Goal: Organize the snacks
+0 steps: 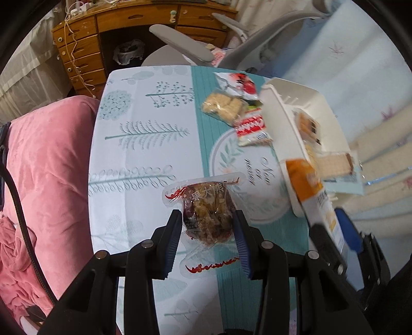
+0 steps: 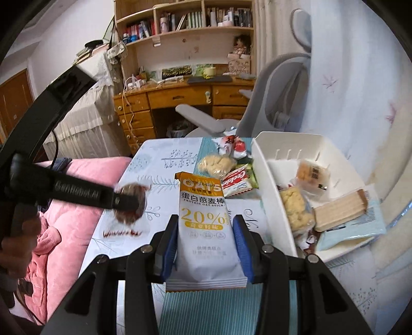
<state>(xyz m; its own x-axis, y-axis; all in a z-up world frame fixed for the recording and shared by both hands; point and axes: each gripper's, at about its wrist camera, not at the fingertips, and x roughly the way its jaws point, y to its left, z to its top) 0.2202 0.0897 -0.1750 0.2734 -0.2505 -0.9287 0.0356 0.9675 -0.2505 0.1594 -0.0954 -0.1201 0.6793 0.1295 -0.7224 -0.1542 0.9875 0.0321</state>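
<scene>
Crinkly film on the nut cake [image 1: 207,214] in the left claw [image 1: 209,226] may slip, and the right claw's [image 2: 207,241] clamped oat bar [image 2: 206,221] seemingly risks clipping the white basket [image 2: 260,165].

Behind the far edge of the table, a grey swivel chair with padded armrests [image 2: 273,85] faces a wooden desk with brass-knobbed drawers [image 2: 180,100]. White cables dangle down the drawer fronts [image 1: 74,54]. Above the desk, a pale wooden bookshelf [image 2: 185,20] carries rows of books. Off the table's left edge lies a rumpled pink velvet blanket [image 1: 49,165]. A white patterned curtain [image 2: 347,77] hangs on the right.
</scene>
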